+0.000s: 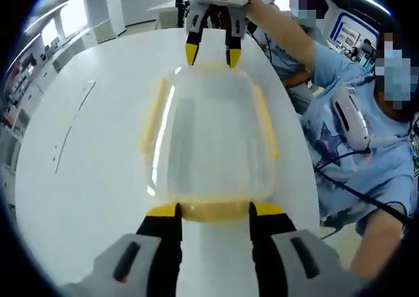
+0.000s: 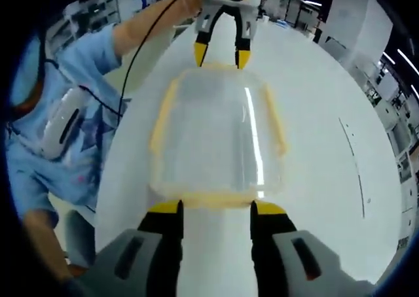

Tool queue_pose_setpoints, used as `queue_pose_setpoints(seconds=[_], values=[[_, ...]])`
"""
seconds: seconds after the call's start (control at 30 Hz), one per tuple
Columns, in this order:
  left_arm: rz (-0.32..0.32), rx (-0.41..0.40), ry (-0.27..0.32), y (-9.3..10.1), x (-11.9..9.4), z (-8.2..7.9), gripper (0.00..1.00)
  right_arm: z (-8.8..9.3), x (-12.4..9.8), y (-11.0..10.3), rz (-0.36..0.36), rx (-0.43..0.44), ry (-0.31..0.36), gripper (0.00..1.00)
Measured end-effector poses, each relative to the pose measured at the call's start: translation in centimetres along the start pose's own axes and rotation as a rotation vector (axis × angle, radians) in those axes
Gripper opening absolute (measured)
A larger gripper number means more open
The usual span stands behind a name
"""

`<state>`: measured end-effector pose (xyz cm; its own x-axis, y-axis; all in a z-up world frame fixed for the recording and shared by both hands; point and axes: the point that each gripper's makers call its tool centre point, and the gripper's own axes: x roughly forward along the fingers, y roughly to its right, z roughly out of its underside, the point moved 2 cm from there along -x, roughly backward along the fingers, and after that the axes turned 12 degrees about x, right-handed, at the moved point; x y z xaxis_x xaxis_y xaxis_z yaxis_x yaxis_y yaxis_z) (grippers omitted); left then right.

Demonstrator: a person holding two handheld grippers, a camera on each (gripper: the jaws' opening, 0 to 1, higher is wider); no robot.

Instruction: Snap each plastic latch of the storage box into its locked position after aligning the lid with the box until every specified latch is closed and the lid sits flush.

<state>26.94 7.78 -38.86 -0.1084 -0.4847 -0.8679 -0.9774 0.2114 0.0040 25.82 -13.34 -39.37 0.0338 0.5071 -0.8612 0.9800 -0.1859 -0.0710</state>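
Note:
A clear storage box (image 1: 209, 137) with its lid on and yellow latches lies on the white table (image 1: 85, 153). My left gripper (image 1: 215, 212) stands open at the near end, its yellow tips on either side of the yellow end latch (image 1: 213, 211). At the far end my right gripper (image 1: 213, 56) is open over the opposite end latch. From the other end, the right gripper (image 2: 217, 209) straddles its end latch (image 2: 216, 200) of the box (image 2: 219, 130), with the left gripper (image 2: 222, 56) beyond. Long side latches (image 1: 154, 117) (image 1: 267, 123) run along both sides.
A person in a light blue shirt (image 1: 353, 127) stands at the table's edge, also at the left of the right gripper view (image 2: 65, 133), with an arm (image 2: 150, 22) reaching to the far gripper. Black cables hang by the body. Faint marks (image 1: 72, 123) lie on the table.

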Motion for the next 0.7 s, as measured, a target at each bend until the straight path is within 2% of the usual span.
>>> queue_pose_setpoints(seconds=[0.17, 0.27, 0.37, 0.4, 0.47, 0.5, 0.53, 0.57, 0.63, 0.7], values=[[-0.013, -0.016, 0.012, 0.0, 0.2, 0.4, 0.4, 0.2, 0.1, -0.1, 0.004, 0.009, 0.042, 0.4], [-0.011, -0.042, -0.001, 0.0, 0.5, 1.0, 0.41, 0.2, 0.1, 0.0, 0.007, 0.018, 0.065, 0.4], [-0.017, -0.063, 0.024, -0.1, -0.1, 1.5, 0.39, 0.7, 0.1, 0.3, 0.006, 0.048, 0.105, 0.4], [-0.016, -0.071, 0.025, 0.0, -0.3, 1.7, 0.37, 1.0, 0.2, 0.4, 0.01, 0.05, 0.111, 0.4], [-0.026, -0.071, 0.008, 0.2, -0.7, 2.4, 0.26, 1.6, 0.1, 0.8, 0.033, 0.053, 0.123, 0.35], [-0.085, -0.046, -0.011, -0.6, -1.3, 3.0, 0.25, 1.9, -0.1, 1.1, 0.045, 0.059, 0.143, 0.34], [-0.101, -0.055, -0.009, -0.7, -1.5, 3.2, 0.24, 1.9, -0.1, 1.1, 0.047, 0.06, 0.15, 0.32], [-0.115, -0.087, 0.009, -0.8, -2.0, 3.2, 0.23, 1.8, -0.4, 1.2, 0.051, 0.062, 0.187, 0.3], [-0.134, -0.062, 0.033, -1.1, -2.8, 2.8, 0.17, 1.7, -0.8, 1.4, 0.059, 0.045, 0.229, 0.27], [-0.142, -0.048, 0.085, -1.1, -3.2, 1.9, 0.13, 1.6, -1.2, 2.1, 0.083, 0.038, 0.263, 0.23]])
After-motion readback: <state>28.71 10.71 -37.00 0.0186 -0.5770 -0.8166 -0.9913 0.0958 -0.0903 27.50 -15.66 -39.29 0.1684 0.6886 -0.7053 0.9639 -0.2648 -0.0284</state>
